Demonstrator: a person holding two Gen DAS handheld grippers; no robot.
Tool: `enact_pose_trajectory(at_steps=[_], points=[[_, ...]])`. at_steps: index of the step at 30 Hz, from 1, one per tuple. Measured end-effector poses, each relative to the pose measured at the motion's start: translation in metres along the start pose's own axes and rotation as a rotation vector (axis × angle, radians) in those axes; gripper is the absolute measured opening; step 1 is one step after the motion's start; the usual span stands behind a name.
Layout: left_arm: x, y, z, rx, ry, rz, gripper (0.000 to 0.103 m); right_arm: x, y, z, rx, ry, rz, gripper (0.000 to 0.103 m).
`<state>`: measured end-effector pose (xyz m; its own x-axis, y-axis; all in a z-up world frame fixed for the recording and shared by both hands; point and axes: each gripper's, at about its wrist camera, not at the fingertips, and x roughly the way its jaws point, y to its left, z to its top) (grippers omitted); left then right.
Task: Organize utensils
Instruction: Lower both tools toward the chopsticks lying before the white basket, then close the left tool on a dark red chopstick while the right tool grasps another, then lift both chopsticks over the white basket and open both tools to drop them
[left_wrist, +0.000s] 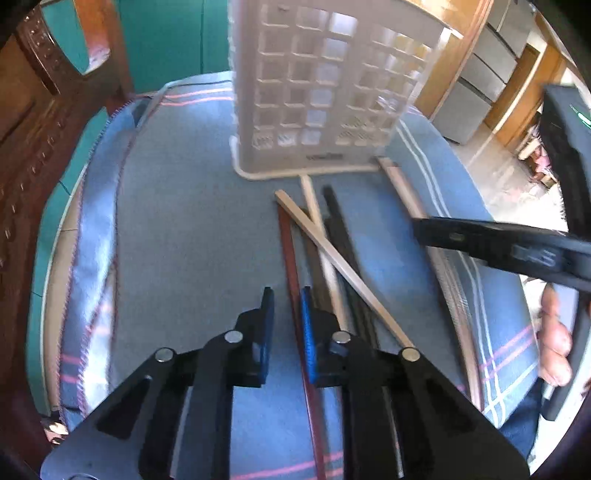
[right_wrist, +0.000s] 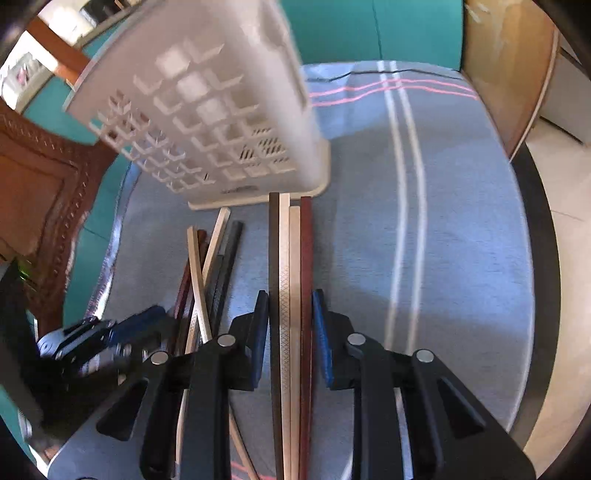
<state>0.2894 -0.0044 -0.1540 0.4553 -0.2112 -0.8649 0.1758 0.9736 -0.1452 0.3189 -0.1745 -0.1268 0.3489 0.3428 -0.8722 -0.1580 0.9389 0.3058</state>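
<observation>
A white lattice utensil basket (left_wrist: 317, 92) (right_wrist: 207, 110) stands on the blue cloth, and loose chopsticks lie in front of it. In the left wrist view my left gripper (left_wrist: 287, 325) hangs over a dark red chopstick (left_wrist: 290, 258). That stick runs between the jaws against the right pad, with cloth showing beside the left pad. A pale chopstick (left_wrist: 332, 254) and black ones (left_wrist: 341, 229) cross just to its right. My right gripper (right_wrist: 290, 325) is shut on several side-by-side chopsticks (right_wrist: 284, 258): dark, pale and dark red. Each gripper shows in the other's view: right finger (left_wrist: 480, 240), blurred left gripper (right_wrist: 110, 339).
The round table carries a blue cloth (left_wrist: 192, 221) with pink and white stripes (right_wrist: 402, 184). A carved wooden chair (left_wrist: 33, 155) stands close on the left. A person's hand (left_wrist: 554, 343) holds the right gripper. The table edge and floor (right_wrist: 554, 258) lie to the right.
</observation>
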Motion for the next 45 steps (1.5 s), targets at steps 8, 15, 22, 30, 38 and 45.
enact_pose_trajectory(at_steps=[8, 15, 22, 30, 38, 45], points=[[-0.001, 0.009, 0.015, -0.046, -0.016, -0.021, 0.023, -0.020, -0.011, 0.008, 0.001, -0.091, -0.058, 0.028], [0.010, 0.000, 0.007, -0.020, -0.015, 0.039, 0.023, 0.014, -0.005, 0.006, -0.055, -0.034, -0.184, 0.028], [0.014, -0.003, 0.011, -0.006, -0.034, 0.079, 0.023, 0.031, 0.007, 0.008, -0.145, -0.049, -0.294, 0.028], [0.006, 0.018, 0.008, -0.070, -0.020, 0.060, 0.009, 0.016, 0.002, 0.005, -0.112, -0.041, -0.260, 0.007], [0.009, 0.005, 0.008, -0.046, -0.016, 0.059, 0.031, 0.008, 0.002, -0.001, -0.130, -0.007, -0.270, 0.023], [0.010, -0.009, 0.007, 0.020, -0.031, 0.109, 0.008, 0.001, 0.005, -0.004, -0.138, -0.027, -0.241, 0.006]])
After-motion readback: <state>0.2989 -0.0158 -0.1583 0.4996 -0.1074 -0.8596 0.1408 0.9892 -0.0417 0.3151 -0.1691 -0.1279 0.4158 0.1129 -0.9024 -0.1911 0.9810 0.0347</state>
